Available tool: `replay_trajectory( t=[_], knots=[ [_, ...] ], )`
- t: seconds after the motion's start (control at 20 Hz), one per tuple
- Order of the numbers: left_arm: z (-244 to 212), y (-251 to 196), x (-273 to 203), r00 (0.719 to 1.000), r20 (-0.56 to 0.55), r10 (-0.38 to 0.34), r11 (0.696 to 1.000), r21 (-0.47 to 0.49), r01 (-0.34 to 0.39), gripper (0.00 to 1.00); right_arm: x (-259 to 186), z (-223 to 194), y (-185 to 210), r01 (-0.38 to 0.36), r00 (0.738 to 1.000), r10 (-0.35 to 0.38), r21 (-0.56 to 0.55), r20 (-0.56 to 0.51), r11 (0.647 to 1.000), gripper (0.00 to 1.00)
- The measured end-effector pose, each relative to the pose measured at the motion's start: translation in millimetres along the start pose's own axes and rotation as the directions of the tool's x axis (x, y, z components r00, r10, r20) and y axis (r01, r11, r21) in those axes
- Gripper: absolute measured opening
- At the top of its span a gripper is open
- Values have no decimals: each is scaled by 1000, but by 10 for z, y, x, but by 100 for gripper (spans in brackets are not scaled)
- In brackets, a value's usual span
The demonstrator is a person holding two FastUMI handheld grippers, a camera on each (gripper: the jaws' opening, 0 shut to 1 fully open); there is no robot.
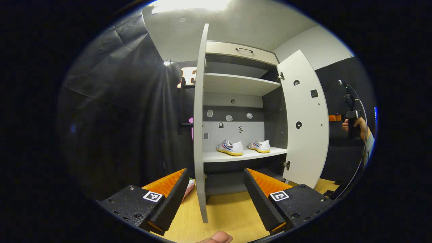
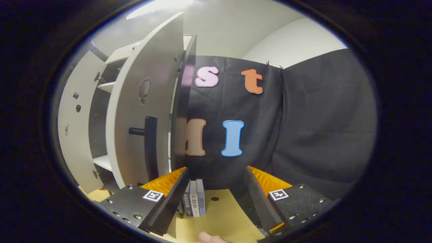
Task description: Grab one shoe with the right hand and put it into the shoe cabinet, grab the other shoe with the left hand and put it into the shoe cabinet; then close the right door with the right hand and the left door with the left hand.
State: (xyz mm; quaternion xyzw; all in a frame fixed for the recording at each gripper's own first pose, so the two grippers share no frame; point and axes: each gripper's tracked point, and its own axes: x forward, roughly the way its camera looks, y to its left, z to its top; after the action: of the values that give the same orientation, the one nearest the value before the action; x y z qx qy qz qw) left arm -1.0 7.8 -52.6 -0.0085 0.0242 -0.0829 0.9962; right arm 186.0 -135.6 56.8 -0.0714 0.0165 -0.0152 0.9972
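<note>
Left gripper (image 1: 216,197), left gripper view: fingers spread wide apart, nothing between them but the edge of the left door (image 1: 199,128), which stands open and is seen edge-on; whether either finger touches it cannot be told. Fingertip of the holding hand (image 1: 217,237) at the bottom edge. Wooden table (image 1: 229,212) under the fingers.
Shoe cabinet (image 1: 241,64), standing on the table, both doors open. Two white shoes with yellow soles sit side by side on one shelf (image 1: 246,155): left shoe (image 1: 230,147) nearer the front, right shoe (image 1: 260,146) slightly farther back, the pair close but apart. Upper shelf bare; drawer with a dark handle (image 1: 244,50) at the top. Right door (image 1: 305,118) swung outward, its inner face showing. Beyond it, the other gripper and the hand holding it (image 1: 354,126).

Right gripper (image 2: 216,197), right gripper view: fingers released, spread wide, gripping nothing. Right door (image 2: 145,111) just left of the fingers, outer face toward the camera, with a dark vertical handle (image 2: 150,145). Left door (image 2: 72,121) farther left, open. Small upright boxes (image 2: 195,201) stand on the table (image 2: 222,219) between the fingers, against the black cloth wall (image 2: 303,135).
</note>
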Motion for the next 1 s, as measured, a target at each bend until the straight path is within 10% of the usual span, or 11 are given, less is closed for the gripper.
replay_trajectory(
  t=[1.0],
  knots=[
    [138,217,-152,998,54,25,998,-66,-22,99,-129,96,1428,-122,992,123,44,-3,991,94]
  ],
)
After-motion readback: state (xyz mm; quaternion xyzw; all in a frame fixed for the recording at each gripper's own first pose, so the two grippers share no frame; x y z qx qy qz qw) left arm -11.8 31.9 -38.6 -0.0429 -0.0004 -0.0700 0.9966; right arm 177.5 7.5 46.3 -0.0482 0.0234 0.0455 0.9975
